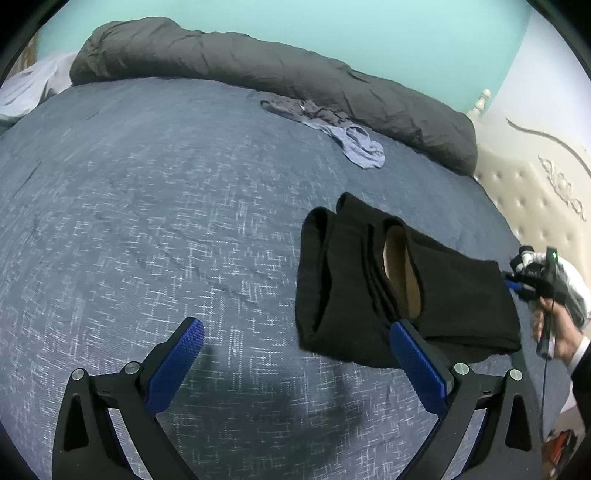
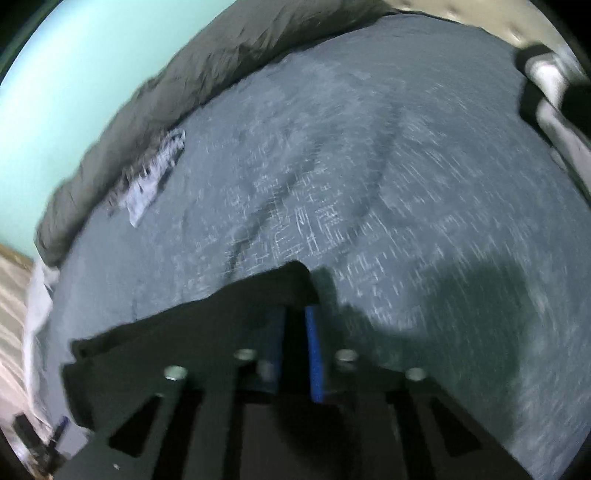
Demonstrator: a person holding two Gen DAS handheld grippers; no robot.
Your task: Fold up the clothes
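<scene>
The black garment (image 1: 402, 284) lies folded in layers on the bed (image 1: 147, 206), its edge clamped in the right hand-held gripper (image 2: 295, 332), as far as blur allows. The left hand-held gripper (image 1: 295, 347) hovers spread apart beside it. Keep layers aligned while shifting; drag slowly.

blue-grey bedspread (image 1: 147, 221) — dark grey duvet (image 1: 258, 74) bunched along the teal wall (image 1: 332, 22), cream tufted headboard (image 1: 535, 192).
</scene>
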